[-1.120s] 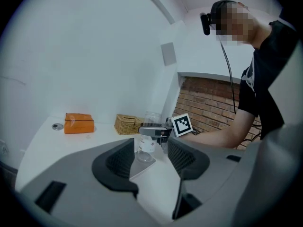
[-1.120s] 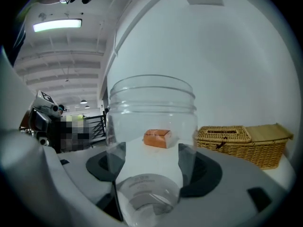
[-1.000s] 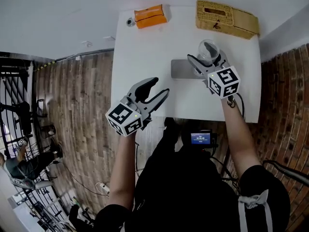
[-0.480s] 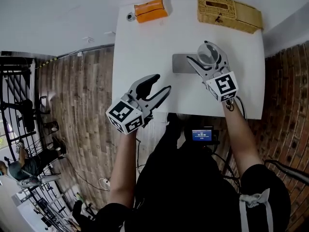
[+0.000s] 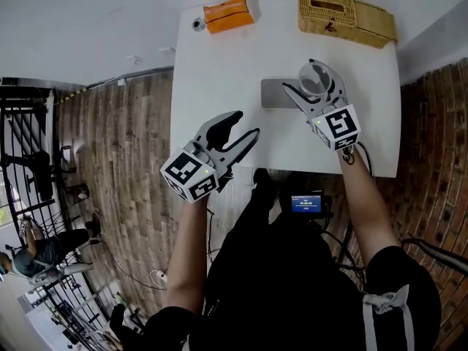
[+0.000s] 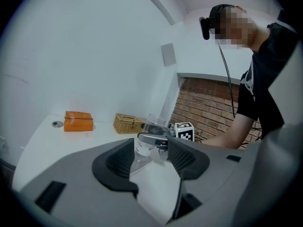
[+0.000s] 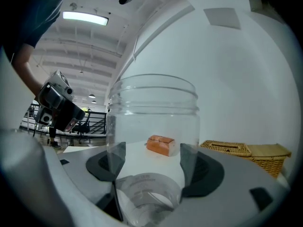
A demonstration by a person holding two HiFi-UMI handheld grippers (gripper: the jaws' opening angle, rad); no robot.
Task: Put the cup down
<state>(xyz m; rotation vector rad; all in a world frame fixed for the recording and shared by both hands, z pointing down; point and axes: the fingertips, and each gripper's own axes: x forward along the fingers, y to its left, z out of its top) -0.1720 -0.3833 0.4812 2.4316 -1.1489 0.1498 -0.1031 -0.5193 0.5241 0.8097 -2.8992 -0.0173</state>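
A clear plastic cup [image 5: 315, 77] stands upright between the jaws of my right gripper [image 5: 313, 83], which is shut on it over a grey mat [image 5: 272, 93] on the white table [image 5: 219, 64]. In the right gripper view the cup [image 7: 151, 122] fills the middle, and both pads [image 7: 110, 161] press its lower sides. Whether its base touches the mat I cannot tell. My left gripper [image 5: 245, 126] hovers open and empty at the table's near left edge. In the left gripper view it [image 6: 149, 157] faces the cup [image 6: 146, 137].
An orange box [image 5: 228, 14] and a small round thing [image 5: 197, 25] lie at the far left of the table. A wicker basket [image 5: 346, 17] sits at the far right corner. A brick wall borders the right side, and wooden floor lies to the left.
The right gripper has rolled a little with the cup in it and shifted slightly toward the far side. The left gripper has stayed where it was.
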